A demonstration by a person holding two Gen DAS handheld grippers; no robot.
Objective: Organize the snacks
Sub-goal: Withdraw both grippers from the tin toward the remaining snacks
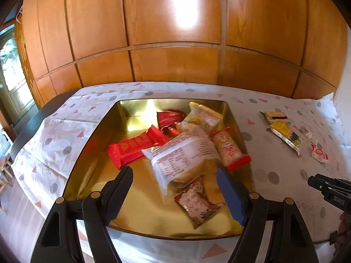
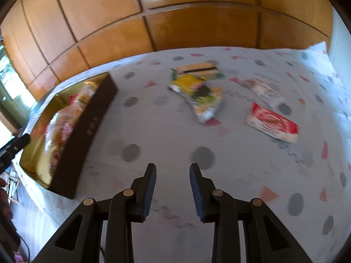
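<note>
left tongs [image 1: 174, 171] gaped empty above gold tin [image 1: 92, 144] of snacks | right tongs [image 2: 172, 168] parted, empty, nearer | loose red-white packet [image 2: 272, 123] on table [image 2: 166, 131], ahead-right, long axis slanting right

print shows on the clear bun wrapper [image 1: 184, 153] and red bar [image 1: 137, 145]. none of it is legible. the red-and-white packet [image 2: 272, 123] is blurred too.

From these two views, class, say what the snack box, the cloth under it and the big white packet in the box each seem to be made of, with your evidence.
Box: probably tin-plated metal, glossy gold inside, since it mirrors the packets; dark matte outside.
Cloth: thin printed sheet, plastic or fabric, unclear; it shows sharp fold creases.
White packet: plastic film, partly translucent, with the food showing through.
</note>
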